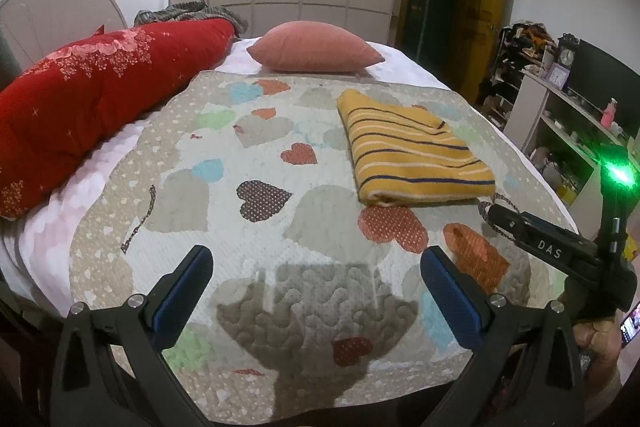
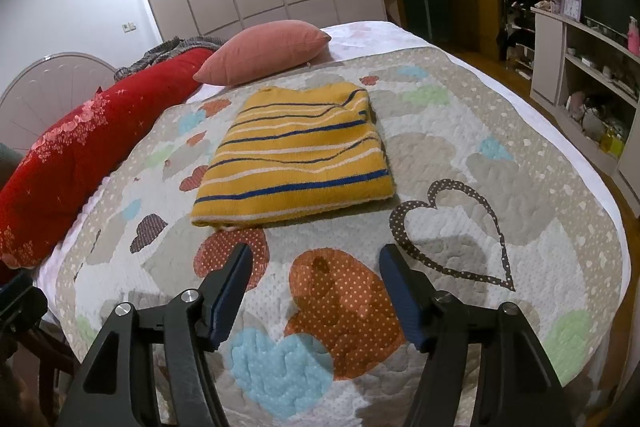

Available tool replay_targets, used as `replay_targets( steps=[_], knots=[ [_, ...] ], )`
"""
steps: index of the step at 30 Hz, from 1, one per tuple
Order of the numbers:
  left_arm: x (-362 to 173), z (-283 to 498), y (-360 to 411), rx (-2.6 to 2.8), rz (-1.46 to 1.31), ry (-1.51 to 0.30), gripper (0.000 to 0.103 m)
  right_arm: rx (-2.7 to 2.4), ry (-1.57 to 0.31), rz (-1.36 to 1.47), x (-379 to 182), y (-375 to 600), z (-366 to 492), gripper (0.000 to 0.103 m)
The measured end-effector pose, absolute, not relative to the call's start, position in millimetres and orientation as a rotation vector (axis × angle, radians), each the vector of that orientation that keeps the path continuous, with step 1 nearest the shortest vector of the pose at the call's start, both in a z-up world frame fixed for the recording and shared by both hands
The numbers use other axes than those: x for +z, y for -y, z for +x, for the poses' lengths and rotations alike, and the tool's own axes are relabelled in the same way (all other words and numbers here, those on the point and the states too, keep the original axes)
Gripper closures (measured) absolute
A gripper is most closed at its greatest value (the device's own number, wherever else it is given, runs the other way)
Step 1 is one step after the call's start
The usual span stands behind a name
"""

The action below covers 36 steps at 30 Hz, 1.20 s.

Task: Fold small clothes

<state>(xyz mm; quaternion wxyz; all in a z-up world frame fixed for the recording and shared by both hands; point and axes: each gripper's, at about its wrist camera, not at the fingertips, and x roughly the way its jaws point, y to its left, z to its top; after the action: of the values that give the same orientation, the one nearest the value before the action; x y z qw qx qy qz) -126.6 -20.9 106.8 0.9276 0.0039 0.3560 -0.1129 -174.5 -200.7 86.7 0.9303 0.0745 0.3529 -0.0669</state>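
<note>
grippers left point(image 1: 316, 267) and right point(image 2: 315, 265) gape wide, empty, above the quilt point(image 2: 460, 155) near the folded sweater point(image 2: 296, 159).

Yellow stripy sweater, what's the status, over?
Left gripper and right gripper: jaws open, empty, above the quilt. Striped sweater lies folded flat, untouched. Nothing between jaws and sweater.
</note>
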Motion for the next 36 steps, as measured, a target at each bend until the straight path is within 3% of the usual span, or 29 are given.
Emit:
replay_targets(
  steps=[36],
  knots=[
    [90.9,-120.0,22.5,-0.226,0.017,-0.788,0.0,-0.137,-0.766,0.146,71.2,203.9,-170.9,0.03]
  ],
)
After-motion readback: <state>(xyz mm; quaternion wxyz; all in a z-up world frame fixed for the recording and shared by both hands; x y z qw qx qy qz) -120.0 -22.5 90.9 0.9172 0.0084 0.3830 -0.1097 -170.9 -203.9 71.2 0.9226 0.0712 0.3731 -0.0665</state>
